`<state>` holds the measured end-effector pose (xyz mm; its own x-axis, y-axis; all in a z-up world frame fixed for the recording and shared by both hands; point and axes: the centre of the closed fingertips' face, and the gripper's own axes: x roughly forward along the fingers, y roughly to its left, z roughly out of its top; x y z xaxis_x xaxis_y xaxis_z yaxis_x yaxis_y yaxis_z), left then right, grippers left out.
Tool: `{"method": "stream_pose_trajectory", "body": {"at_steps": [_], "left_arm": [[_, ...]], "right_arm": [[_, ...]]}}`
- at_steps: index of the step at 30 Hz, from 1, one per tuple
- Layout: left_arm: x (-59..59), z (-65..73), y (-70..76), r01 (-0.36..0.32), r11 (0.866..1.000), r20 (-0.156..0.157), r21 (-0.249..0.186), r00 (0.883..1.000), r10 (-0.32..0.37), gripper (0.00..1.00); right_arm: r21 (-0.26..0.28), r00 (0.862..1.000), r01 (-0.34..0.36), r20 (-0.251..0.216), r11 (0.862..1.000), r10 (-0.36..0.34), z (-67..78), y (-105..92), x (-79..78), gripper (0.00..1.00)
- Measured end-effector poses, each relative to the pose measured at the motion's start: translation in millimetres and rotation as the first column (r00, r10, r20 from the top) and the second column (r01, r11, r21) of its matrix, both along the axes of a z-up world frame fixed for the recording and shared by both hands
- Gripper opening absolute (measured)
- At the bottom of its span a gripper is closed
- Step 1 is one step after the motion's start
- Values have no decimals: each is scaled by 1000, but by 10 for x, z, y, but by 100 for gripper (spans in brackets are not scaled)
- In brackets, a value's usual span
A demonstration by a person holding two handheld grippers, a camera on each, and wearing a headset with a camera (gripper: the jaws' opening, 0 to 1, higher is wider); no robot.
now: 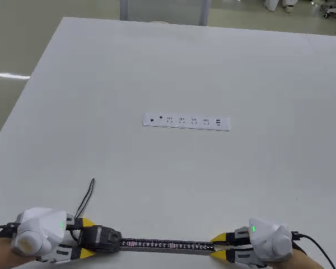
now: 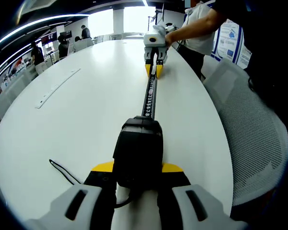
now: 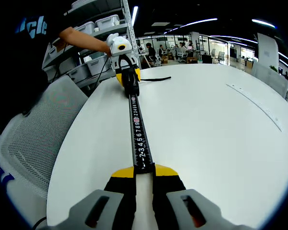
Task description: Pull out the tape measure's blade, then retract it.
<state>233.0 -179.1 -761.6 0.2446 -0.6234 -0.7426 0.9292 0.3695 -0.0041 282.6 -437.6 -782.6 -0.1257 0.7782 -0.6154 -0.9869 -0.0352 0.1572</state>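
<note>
Near the table edge, the left gripper clamps the tape measure case and the right gripper pinches the blade tip. The blade's long axis joins the 2 grippers, so retraction likely closes that span. Beyond lies a power strip.

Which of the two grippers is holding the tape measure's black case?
The left gripper: its jaws are shut on the case. The right gripper instead pinches the far end of the pulled-out blade.
</note>
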Motion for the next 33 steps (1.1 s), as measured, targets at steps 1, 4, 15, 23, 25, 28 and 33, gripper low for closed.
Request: {"method": "stream_pose_trajectory", "body": {"at_steps": [1, 4, 15, 23, 25, 28, 33], "left_arm": [[-1, 0, 0, 0, 1000, 0, 0, 1000, 0, 28], [2, -14, 6, 2, 1000, 1, 2, 1000, -2, 29], [-6, -18, -1, 12, 1000, 3, 9, 1000, -12, 29], [-8, -5, -25, 14, 1000, 4, 2, 1000, -14, 29], [-6, -8, -25, 13, 1000, 5, 2, 1000, -13, 29], [-5, -9, -24, 11, 1000, 5, 2, 1000, -11, 30], [-4, -11, -25, 9, 1000, 4, 3, 1000, -9, 30]], "right_arm": [[-1, 1000, -1, 2, 1000, 1, -5, -4, 3, 10], [-5, 1000, -1, -2, 1000, 1, -12, -10, -3, 10], [-29, 999, -13, 35, 1000, 14, -15, 1, -11, 11], [-57, 996, -32, 86, 998, 37, -14, 4, -26, 13], [-61, 995, -34, 88, 998, 39, -6, 6, -33, 13], [-74, 993, -39, 107, 996, 47, -10, 11, -27, 13], [-83, 992, -35, 115, 996, 44, 0, 15, -32, 14]]}}
